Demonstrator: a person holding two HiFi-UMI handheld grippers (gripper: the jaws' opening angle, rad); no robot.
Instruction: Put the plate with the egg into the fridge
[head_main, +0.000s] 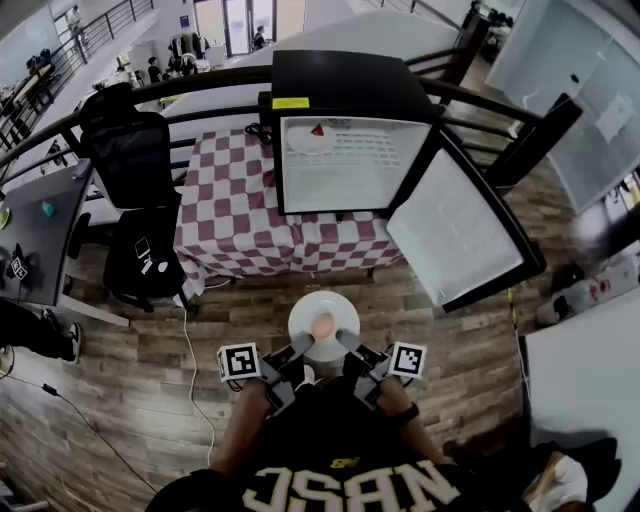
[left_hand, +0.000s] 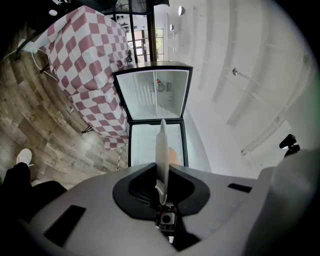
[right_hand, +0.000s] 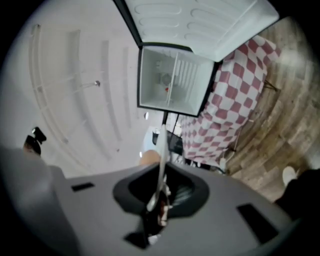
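Observation:
A white plate (head_main: 323, 322) with a brown egg (head_main: 324, 323) on it hangs level over the wooden floor, in front of the person's chest. My left gripper (head_main: 299, 349) is shut on its near left rim and my right gripper (head_main: 346, 345) on its near right rim. In the left gripper view the plate (left_hand: 161, 147) stands edge-on between the jaws, the egg (left_hand: 172, 154) beside it. The right gripper view shows the plate's rim (right_hand: 162, 152) and the egg (right_hand: 148, 158) likewise. Ahead stands a small black fridge (head_main: 345, 160) with its door (head_main: 455, 228) swung open to the right.
The fridge sits on a table with a red-and-white checked cloth (head_main: 235, 205). A black office chair (head_main: 135, 150) and a dark desk (head_main: 40, 230) stand to the left. A white cable (head_main: 195, 370) lies on the floor. A railing runs behind the table.

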